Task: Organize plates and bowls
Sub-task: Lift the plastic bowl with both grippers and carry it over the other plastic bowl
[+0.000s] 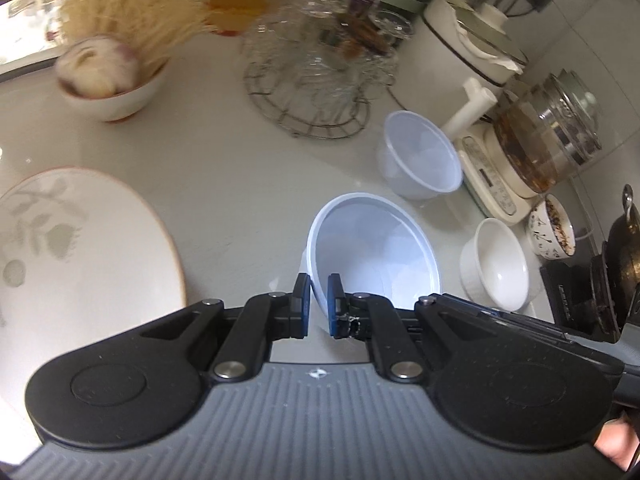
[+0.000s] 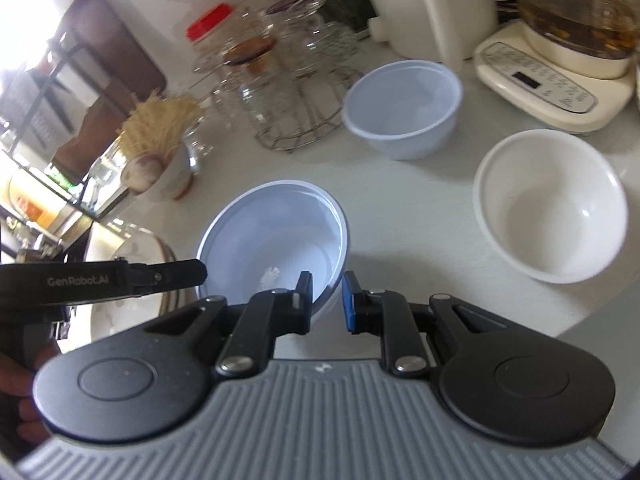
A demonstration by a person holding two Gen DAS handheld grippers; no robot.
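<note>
Together, left claw (image 1: 318,306) and right claw (image 2: 327,302) clamped on opposite rims of pale plastic bowl (image 2: 276,236), tilted above counter (image 2: 408,224)

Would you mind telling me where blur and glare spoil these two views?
Left wrist view: the garlic bowl and dried stalks at upper left are smeared by motion blur, while the blue bowl stays fairly sharp. Right wrist view: window glare washes out the upper left corner, and fisheye bends the counter edge.
</note>
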